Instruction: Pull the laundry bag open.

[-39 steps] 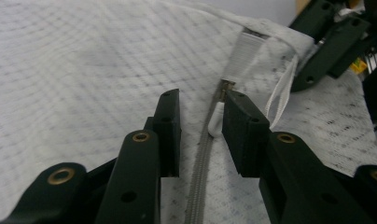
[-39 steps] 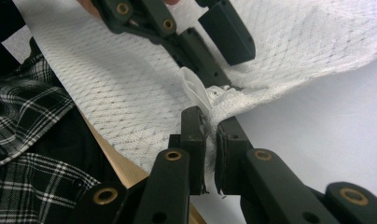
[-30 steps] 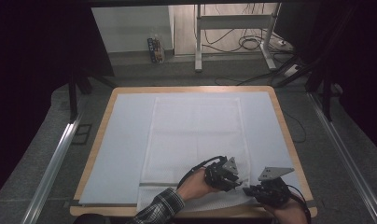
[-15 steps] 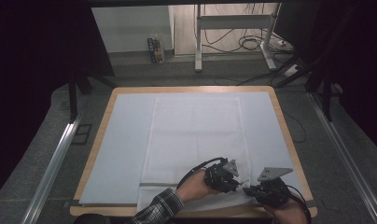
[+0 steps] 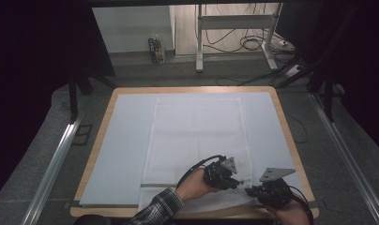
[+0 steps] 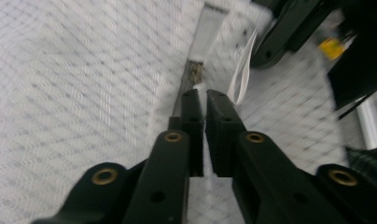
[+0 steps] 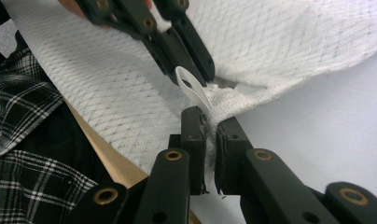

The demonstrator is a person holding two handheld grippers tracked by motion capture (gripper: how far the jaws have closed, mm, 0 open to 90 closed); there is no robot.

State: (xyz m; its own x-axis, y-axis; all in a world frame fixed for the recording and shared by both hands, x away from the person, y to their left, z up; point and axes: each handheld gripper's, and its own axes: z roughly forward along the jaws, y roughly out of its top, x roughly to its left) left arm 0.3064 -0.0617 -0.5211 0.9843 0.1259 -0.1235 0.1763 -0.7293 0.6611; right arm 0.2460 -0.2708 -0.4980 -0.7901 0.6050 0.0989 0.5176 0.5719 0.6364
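Observation:
A white waffle-weave towel (image 5: 197, 136) lies flat on the pale blue mat (image 5: 122, 150), and both grippers work at its near right corner. My left gripper (image 5: 239, 182) (image 6: 205, 95) has just been closing its jaws and now pinches a fold of the towel (image 6: 84, 93) near the hem. My right gripper (image 5: 248, 191) (image 7: 213, 119) is shut on the towel's corner (image 7: 233, 105), which is bunched between its pads. A white hanging loop (image 7: 192, 88) (image 6: 240, 79) sticks up between the two grippers. The left gripper (image 7: 196, 70) sits a short way beyond my right jaws.
The wooden table edge (image 5: 98, 136) frames the mat. A plaid sleeve (image 5: 155, 208) (image 7: 28, 140) reaches in from the near side. Metal rails (image 5: 56, 164) run along the floor on both sides. A desk frame with cables (image 5: 234, 42) stands behind the table.
The left gripper's jaws have drawn together on the towel. Both hands have stayed where they were at the near right corner.

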